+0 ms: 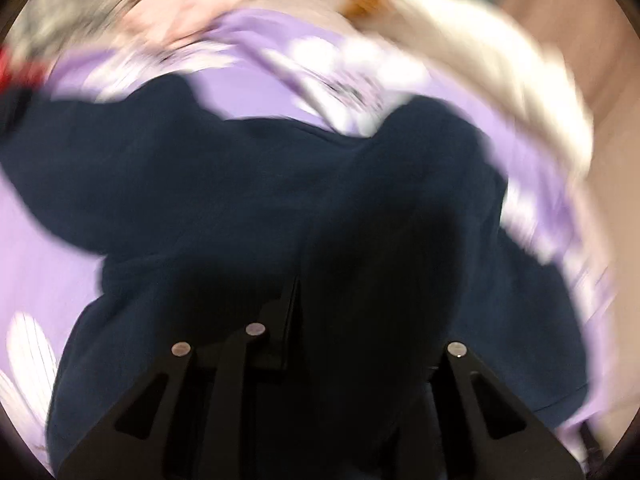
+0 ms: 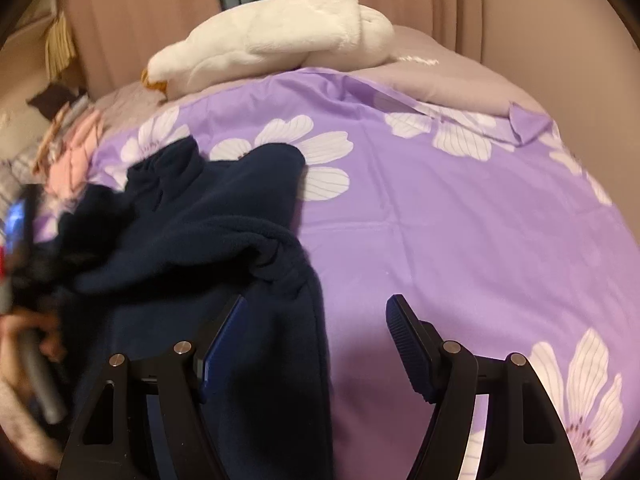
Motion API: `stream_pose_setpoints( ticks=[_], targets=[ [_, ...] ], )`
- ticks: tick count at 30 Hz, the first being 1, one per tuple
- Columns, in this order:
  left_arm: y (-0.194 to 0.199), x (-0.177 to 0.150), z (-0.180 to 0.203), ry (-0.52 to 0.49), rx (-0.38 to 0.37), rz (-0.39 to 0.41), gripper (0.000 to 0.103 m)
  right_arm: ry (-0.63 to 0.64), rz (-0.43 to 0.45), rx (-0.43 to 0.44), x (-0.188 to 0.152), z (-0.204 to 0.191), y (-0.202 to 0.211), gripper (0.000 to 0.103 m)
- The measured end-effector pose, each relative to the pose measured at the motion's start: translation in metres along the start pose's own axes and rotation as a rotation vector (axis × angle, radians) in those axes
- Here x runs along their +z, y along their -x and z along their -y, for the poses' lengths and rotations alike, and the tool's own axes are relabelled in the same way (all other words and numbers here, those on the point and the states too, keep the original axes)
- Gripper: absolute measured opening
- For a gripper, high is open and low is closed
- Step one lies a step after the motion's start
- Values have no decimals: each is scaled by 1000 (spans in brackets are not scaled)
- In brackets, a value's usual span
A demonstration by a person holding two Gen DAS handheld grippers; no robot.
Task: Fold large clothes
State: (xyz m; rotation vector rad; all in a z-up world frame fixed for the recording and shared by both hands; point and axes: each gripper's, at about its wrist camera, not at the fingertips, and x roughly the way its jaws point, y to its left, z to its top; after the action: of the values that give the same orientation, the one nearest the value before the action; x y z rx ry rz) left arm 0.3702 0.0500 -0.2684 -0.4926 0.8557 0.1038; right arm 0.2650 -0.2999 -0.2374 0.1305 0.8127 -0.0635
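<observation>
A dark navy fleece garment lies crumpled on a purple floral bedsheet. In the left wrist view the garment fills the middle, blurred by motion. My left gripper is shut on a fold of the navy garment, which drapes over its fingers. My right gripper is open, low over the sheet. Its left finger is over the garment's right edge and its right finger is over bare sheet. It holds nothing.
A white plush toy lies at the far edge of the bed, with a grey blanket beside it. Pink and patterned clothes are piled at the left. Beige curtains hang behind.
</observation>
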Motion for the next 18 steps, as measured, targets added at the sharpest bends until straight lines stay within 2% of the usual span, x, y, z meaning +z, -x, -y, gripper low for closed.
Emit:
stream_pose_setpoints(
  ticks=[3, 6, 8, 10, 11, 12, 13, 14, 15, 16, 17, 18],
  targets=[
    [6, 3, -38, 27, 22, 11, 23, -17, -40, 9, -4, -6, -18, 71],
    [5, 0, -64, 48, -101, -32, 25, -57, -88, -29, -10, -8, -38, 71],
    [8, -3, -64, 53, -137, -35, 28, -85, -72, 13, -12, -9, -41, 71],
    [9, -6, -55, 36, -162, -49, 46, -72, -55, 21, -7, -14, -39, 71],
    [10, -6, -52, 30, -189, -47, 61, -58, -44, 13, -3, -18, -38, 71],
    [11, -9, -45, 32, -201, -35, 70, -37, -23, -9, 2, -23, -37, 71],
    [12, -9, -38, 37, -196, -18, 69, -10, 9, -33, 9, -29, -38, 71],
    [11, -10, -30, 38, -173, -3, 64, 22, 39, -53, 15, -34, -42, 71],
    [9, -10, -26, 33, -133, 10, 49, 55, 57, -83, 21, -40, -51, 71],
    [4, -9, -18, 10, -73, 21, 37, 70, 49, -104, 25, -42, -59, 66],
    [-1, -7, -10, -24, -12, 27, 17, 67, 16, -119, 28, -43, -73, 51],
    [-3, -6, -3, -67, 21, 38, 17, 24, -32, -87, 29, -37, -84, 22]
  ],
)
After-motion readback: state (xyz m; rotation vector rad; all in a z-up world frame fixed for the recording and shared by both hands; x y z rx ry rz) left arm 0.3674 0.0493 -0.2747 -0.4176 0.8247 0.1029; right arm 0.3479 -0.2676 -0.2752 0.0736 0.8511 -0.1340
